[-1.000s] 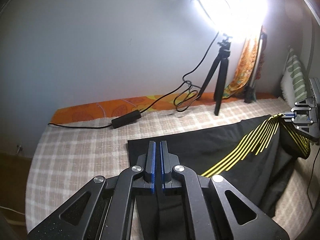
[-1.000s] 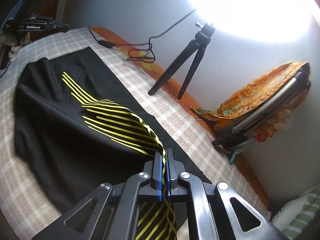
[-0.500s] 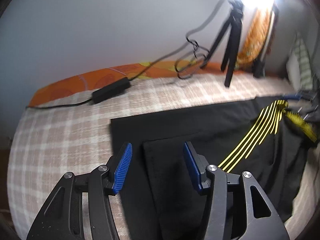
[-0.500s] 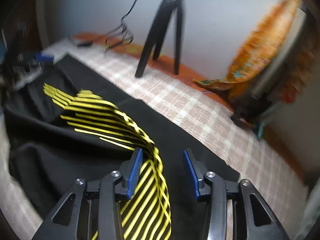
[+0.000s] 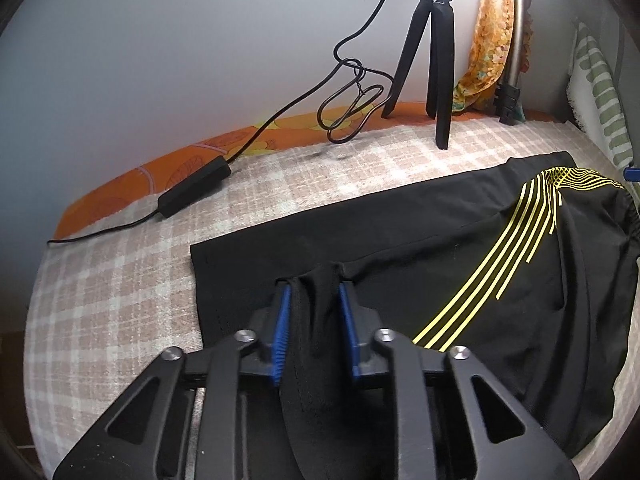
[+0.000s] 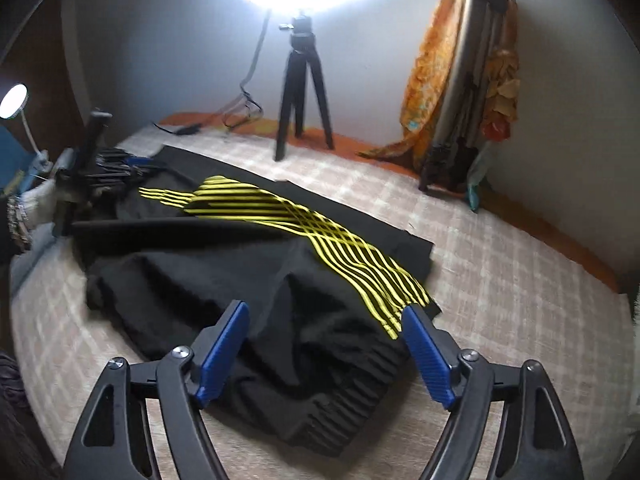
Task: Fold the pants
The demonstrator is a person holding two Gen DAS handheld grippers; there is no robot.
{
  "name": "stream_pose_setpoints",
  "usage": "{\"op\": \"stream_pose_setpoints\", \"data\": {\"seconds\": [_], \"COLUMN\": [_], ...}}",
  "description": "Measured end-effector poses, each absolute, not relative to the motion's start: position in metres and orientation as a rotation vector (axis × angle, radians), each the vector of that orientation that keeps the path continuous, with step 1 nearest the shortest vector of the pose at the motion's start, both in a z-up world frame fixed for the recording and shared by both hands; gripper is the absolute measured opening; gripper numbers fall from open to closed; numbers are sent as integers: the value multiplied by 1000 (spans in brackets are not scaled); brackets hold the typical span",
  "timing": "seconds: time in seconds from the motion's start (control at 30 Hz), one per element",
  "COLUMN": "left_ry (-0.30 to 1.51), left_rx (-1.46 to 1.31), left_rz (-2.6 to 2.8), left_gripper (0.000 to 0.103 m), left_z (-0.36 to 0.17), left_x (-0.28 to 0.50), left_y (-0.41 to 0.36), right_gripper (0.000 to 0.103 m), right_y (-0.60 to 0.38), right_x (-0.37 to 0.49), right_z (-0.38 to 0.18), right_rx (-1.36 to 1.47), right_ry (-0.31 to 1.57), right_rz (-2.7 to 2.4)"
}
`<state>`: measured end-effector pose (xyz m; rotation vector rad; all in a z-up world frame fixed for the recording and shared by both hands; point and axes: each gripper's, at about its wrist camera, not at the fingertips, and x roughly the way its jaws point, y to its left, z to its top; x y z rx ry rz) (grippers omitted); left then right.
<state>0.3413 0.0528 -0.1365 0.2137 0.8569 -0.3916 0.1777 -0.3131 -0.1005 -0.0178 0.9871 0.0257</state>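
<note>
Black pants (image 5: 400, 240) with yellow stripes (image 5: 500, 256) lie on a checked bedcover (image 5: 120, 280). In the left wrist view my left gripper (image 5: 314, 300) has a fold of the black leg cloth bunched between its blue pads (image 5: 282, 320), with a gap still between them. In the right wrist view the pants (image 6: 200, 280) lie crumpled, with the ribbed waistband (image 6: 344, 396) nearest. My right gripper (image 6: 324, 332) is wide open just above the waistband and holds nothing. The left gripper (image 6: 104, 168) shows at the far left, on the leg end.
A black tripod (image 5: 432, 60) with a ring light stands at the back by the wall, its cable and power block (image 5: 196, 192) on the bed. A second stand draped in orange cloth (image 6: 460, 80) is at the back right. A striped pillow (image 5: 600, 92) lies far right.
Both grippers opened and let go of the pants, which dropped onto the bed. My left gripper has since closed partway around a fold of the leg. My right gripper opened wider and pulled back.
</note>
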Motion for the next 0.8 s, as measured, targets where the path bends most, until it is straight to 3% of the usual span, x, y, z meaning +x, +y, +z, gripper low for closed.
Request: {"op": "stream_pose_setpoints", "data": {"seconds": [0.07, 0.3, 0.37, 0.4, 0.53, 0.63, 0.8], "left_ry": [853, 835, 832, 831, 815, 794, 775], "left_rx": [207, 195, 188, 186, 198, 207, 141], "left_rz": [-394, -396, -389, -388, -388, -382, -391], "left_gripper": [8, 5, 4, 4, 3, 3, 2], "left_z": [-135, -131, -130, -130, -124, -118, -109], "left_x": [341, 340, 340, 340, 338, 334, 334], "left_y": [54, 59, 62, 64, 66, 70, 84], "right_gripper": [81, 81, 71, 60, 34, 26, 24], "right_y": [-328, -375, -382, -383, -379, -369, -355], "right_x": [179, 197, 201, 202, 205, 204, 204], "right_z": [-106, -135, -139, -141, -139, -134, -120], "right_rx": [47, 253, 318, 333, 337, 298, 214], "right_ry": [986, 1047, 1038, 1035, 1013, 997, 962], "right_rz": [-15, -92, -73, -68, -50, -54, -52]}}
